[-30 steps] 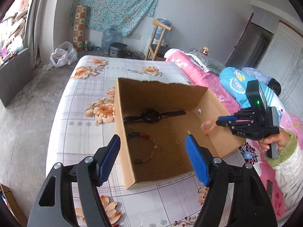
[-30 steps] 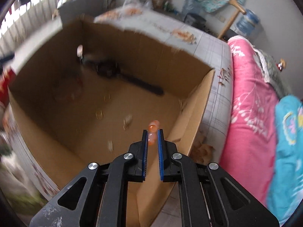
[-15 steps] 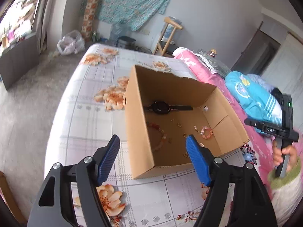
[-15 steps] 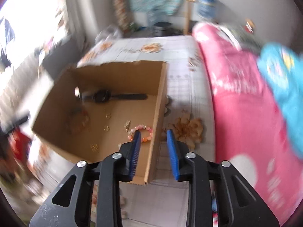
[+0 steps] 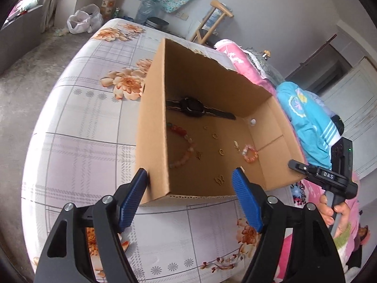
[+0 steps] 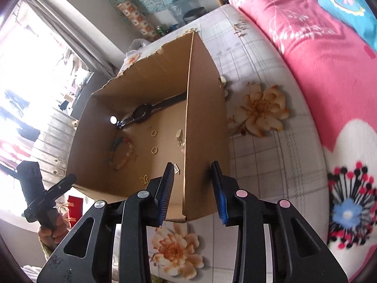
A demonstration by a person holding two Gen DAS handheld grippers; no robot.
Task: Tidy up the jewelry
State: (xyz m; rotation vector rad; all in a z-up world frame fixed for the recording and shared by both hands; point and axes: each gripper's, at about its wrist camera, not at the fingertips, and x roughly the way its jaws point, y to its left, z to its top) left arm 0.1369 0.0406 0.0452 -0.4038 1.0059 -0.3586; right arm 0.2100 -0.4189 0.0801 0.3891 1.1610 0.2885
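Your right gripper (image 6: pixel 192 188) holds nothing: its jaws have just been opening and stand narrowly apart astride the right wall of the cardboard box (image 5: pixel 153 127), so the pink bead bracelet (image 5: pixel 250 153) lies loose on the box floor near that wall, probably dropped there to join the watch (image 5: pixel 192 106) along the far wall. Your left gripper (image 5: pixel 189 200) hangs wide and empty at the box's near left corner, likely ready to steady it.

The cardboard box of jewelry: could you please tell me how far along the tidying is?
Done: a watch, two bead bracelets and small gold pieces lie inside the cardboard box. In hand: nothing; the left tool and right tool are both open and empty. Left: no loose jewelry shows outside.
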